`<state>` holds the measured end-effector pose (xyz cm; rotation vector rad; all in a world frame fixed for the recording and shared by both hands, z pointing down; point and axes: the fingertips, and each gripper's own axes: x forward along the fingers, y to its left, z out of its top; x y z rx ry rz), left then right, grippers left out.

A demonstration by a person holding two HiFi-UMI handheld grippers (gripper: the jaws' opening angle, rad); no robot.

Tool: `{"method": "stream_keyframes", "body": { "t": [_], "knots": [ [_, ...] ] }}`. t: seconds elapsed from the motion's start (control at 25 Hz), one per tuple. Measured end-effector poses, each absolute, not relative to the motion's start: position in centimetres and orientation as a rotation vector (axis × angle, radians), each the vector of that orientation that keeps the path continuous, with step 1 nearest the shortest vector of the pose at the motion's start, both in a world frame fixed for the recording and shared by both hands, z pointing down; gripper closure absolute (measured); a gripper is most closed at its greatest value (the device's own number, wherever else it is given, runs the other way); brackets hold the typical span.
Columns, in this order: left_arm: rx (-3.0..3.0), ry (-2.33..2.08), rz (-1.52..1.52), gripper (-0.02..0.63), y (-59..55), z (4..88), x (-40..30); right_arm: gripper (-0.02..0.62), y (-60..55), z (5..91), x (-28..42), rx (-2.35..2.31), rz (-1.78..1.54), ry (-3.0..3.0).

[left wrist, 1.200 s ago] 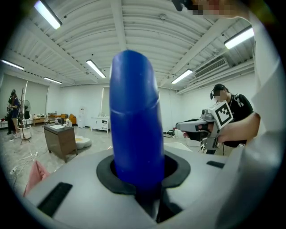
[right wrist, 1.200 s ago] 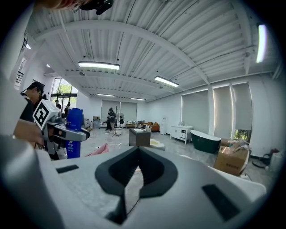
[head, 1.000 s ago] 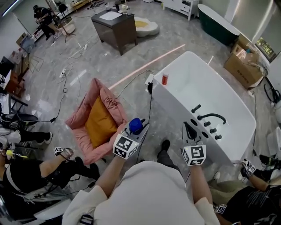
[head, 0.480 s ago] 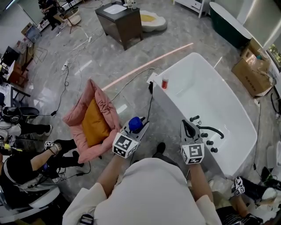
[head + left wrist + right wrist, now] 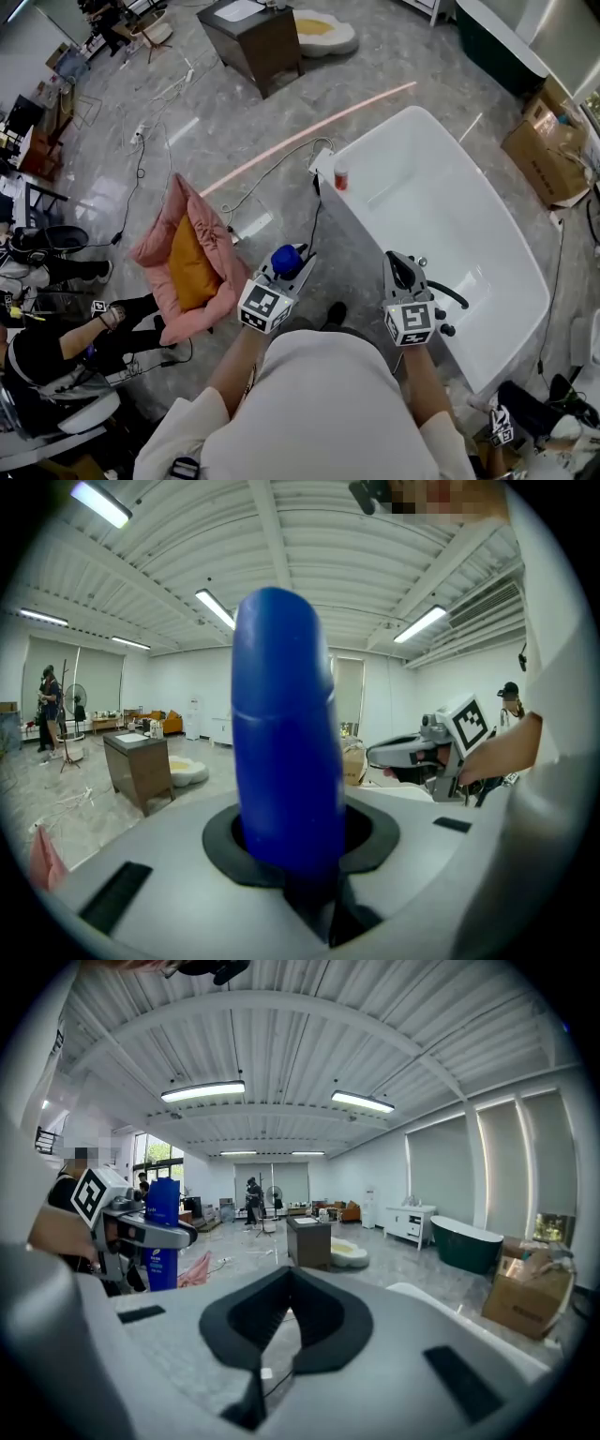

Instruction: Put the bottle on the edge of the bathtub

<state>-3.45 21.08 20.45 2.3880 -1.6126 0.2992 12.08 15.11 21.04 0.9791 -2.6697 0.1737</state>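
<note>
Fingers [image 5: 217, 841] of left gripper [image 5: 289, 270] clamp blue bottle [image 5: 281, 742]; right gripper [image 5: 403, 272] closed, empty. Carry step; next: reach bathtub [image 5: 441, 206] rim, set upright.

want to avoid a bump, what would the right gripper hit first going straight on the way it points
Nothing close. The right gripper points about level across the room, the bathtub rim low to its right. The dark cabinet far ahead looks first in line, though depth is unclear.

blue bottle [image 5: 162, 1232] label: white print, too small to read
cardboard box [image 5: 548, 155], two o'clock: faint print, illegible
readable text: none in any view
</note>
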Motion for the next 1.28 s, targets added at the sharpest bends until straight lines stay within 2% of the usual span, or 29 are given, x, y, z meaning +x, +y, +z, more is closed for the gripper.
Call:
{"method": "stream_keyframes", "body": {
  "t": [0.52,1.28],
  "knots": [
    [2.417,-1.507,0.368,0.517,12.8,23.3,-2.0,0.592,10.0,25.9,13.6,0.997,0.326,-2.599],
    [2.677,-1.106,0.469,0.517,-3.1,30.9,-7.3,0.592,-1.1,33.1,7.6,1.26,0.481,-2.396]
  ]
}}
